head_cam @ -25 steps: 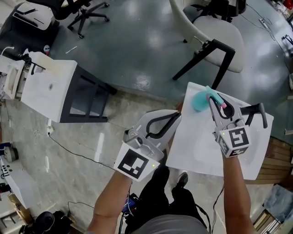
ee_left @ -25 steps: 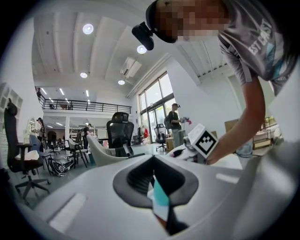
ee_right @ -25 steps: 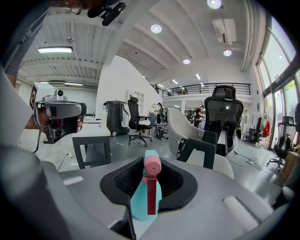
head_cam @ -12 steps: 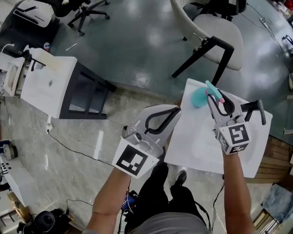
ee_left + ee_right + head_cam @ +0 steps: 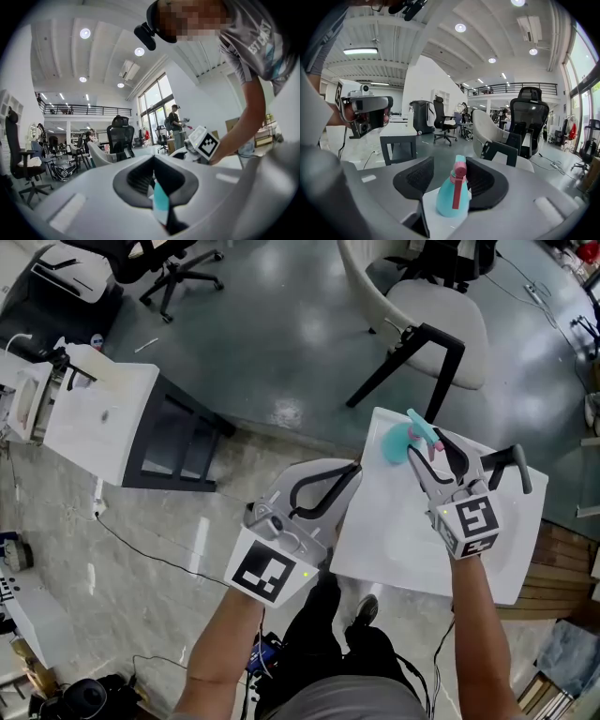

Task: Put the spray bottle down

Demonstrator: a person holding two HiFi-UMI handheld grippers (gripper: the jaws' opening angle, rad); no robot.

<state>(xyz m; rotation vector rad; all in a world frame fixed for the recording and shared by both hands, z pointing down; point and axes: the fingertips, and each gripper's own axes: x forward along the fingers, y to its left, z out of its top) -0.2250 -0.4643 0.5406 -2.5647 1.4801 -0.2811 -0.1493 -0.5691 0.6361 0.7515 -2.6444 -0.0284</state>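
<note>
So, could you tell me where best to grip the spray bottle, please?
I'd take the spray bottle by its narrow neck under the pink head, coming level from the trigger side: it stands upright on the table, and its body widens below.

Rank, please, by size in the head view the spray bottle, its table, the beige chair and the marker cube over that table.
1. table
2. beige chair
3. spray bottle and marker cube: alike; cube nearer, so unranked.

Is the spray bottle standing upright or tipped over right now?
Upright. The spray bottle stands on its base on the white table, trigger head on top, between the jaws of the right gripper, which have just been opening.
</note>
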